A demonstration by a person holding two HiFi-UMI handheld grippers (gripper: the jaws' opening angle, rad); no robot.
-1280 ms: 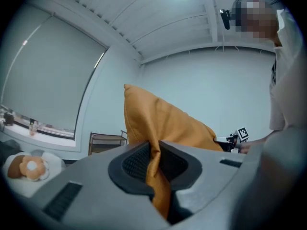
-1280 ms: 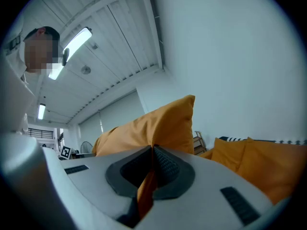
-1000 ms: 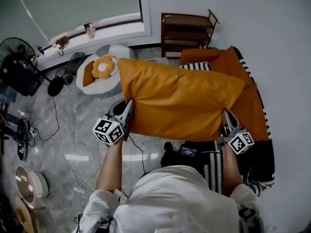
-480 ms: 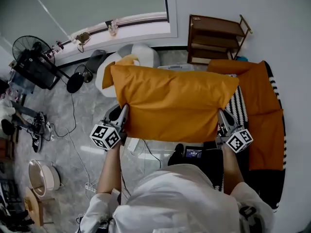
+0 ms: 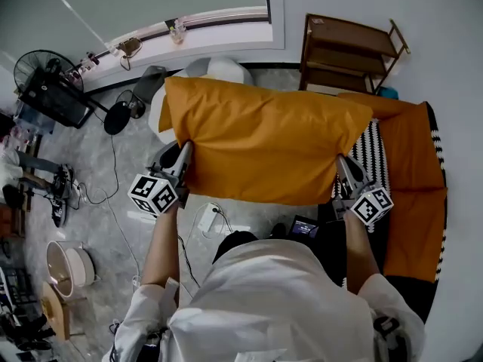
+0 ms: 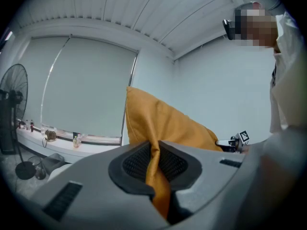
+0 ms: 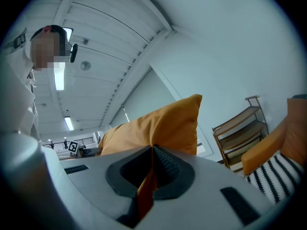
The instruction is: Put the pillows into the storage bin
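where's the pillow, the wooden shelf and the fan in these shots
pillow (image 5: 264,138): head view, middle of its orange face
shelf (image 5: 351,32): head view, on its top board
fan (image 6: 10,107): left gripper view, on its round grille

We list this as a living room in a home-like setting. Evidence we note:
- a grey marble-look tiled floor (image 5: 113,172)
- a wooden shelf unit (image 5: 351,51) against the pale wall
- a window with its roller blind (image 6: 81,85) drawn, and small bottles (image 6: 76,140) on the sill (image 5: 211,32)
- a standing fan (image 5: 36,65)
- a black-and-white striped throw (image 5: 377,153) with orange cushions (image 5: 415,149) lying against it
- a white power strip (image 5: 205,217) on the floor, cables (image 5: 113,202) trailing nearby
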